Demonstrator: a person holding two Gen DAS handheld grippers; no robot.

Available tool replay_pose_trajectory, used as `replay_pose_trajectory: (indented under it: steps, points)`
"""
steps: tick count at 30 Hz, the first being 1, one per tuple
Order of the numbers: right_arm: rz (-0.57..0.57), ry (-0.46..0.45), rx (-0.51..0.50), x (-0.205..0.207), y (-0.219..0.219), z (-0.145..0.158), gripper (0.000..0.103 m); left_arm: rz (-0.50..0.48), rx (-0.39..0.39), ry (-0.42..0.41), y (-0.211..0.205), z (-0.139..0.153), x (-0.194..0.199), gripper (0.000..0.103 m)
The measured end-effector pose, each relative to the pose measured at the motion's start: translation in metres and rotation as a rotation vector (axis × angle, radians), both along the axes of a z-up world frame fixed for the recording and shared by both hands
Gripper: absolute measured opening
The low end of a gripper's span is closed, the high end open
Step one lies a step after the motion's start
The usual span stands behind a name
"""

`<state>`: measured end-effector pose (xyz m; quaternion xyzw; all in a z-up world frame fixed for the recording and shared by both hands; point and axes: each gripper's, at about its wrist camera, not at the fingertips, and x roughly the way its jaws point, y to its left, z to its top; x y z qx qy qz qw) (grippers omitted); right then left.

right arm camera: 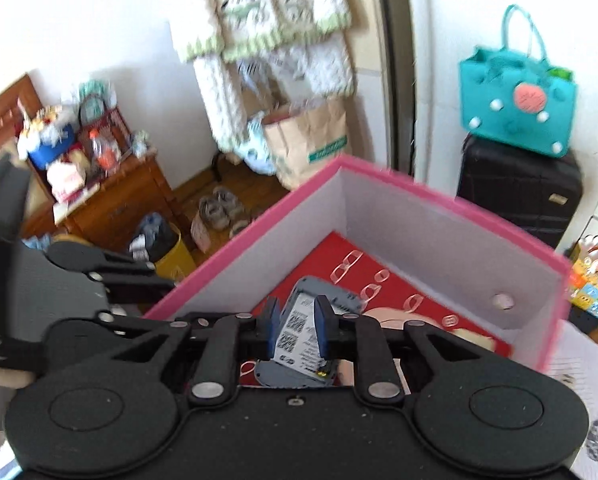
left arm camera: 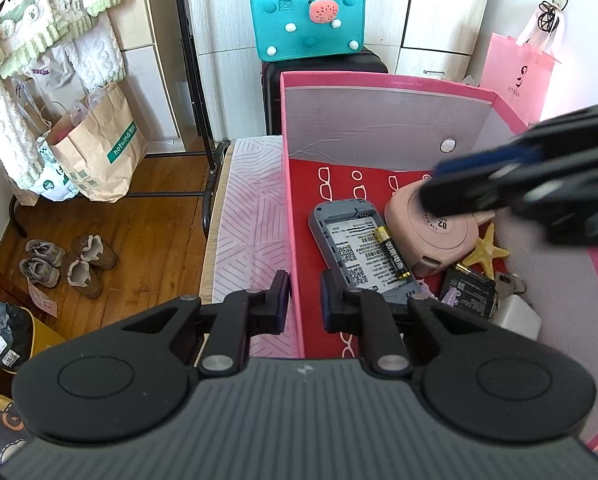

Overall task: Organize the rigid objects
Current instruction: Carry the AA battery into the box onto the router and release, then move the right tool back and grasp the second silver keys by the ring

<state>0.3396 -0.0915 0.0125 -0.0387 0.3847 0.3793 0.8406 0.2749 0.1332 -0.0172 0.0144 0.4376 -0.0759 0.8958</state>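
Note:
A pink box with a red floor holds rigid items: a grey device lying back-up, a black battery on it, a pink round case, a yellow starfish, a black battery pack, keys and a white charger. My left gripper straddles the box's left wall, jaws slightly apart, not clamped. My right gripper hovers open and empty above the grey device; it shows blurred in the left wrist view over the pink case.
The pink box sits on a striped cloth. A teal bag stands on a black suitcase behind. Paper bags, shoes and a bin stand on the wooden floor at left.

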Motion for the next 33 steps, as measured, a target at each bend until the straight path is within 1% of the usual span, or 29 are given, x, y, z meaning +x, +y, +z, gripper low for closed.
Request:
replay_pose_trajectory:
  steps: [2,5,9,13,17,22,26,28,30,31,33]
  points:
    - [-0.034,-0.021,0.023,-0.006,-0.02,0.01,0.028,0.001,-0.001,0.0,0.0,0.0,-0.001,0.014]
    - [-0.088,-0.052,0.052,-0.017,-0.054,0.019,0.03,0.008,-0.013,-0.003,0.002,0.0,-0.001,0.014]
    - [-0.199,-0.07,0.091,-0.026,-0.105,0.019,0.03,0.005,-0.012,-0.007,0.002,0.0,-0.003,0.014]
    - [-0.308,-0.07,0.094,-0.033,-0.15,0.005,0.031,0.005,-0.014,-0.011,0.002,0.0,-0.002,0.014]
    - [-0.387,-0.051,0.043,-0.034,-0.178,-0.02,0.032,0.004,-0.011,-0.011,0.002,0.0,-0.003,0.014]
    - [-0.415,-0.018,-0.027,-0.018,-0.186,-0.058,0.035,0.005,-0.007,-0.013,0.001,0.0,-0.003,0.014]
    - [-0.403,0.043,-0.02,0.007,-0.184,-0.083,0.037,-0.003,0.015,-0.021,-0.003,0.0,-0.005,0.014]
    - [-0.396,0.036,-0.03,0.016,-0.179,-0.091,0.039,-0.005,0.025,-0.021,-0.004,0.0,-0.004,0.014]
    - [-0.397,0.02,-0.044,0.026,-0.173,-0.097,0.047,-0.004,0.026,-0.02,-0.004,0.0,-0.004,0.014]
    - [-0.407,0.0,-0.052,0.031,-0.169,-0.098,0.054,-0.005,0.025,-0.021,-0.004,0.0,-0.004,0.014]
    - [-0.414,-0.046,-0.069,0.036,-0.162,-0.101,0.056,-0.006,0.026,-0.021,-0.004,0.0,-0.004,0.014]
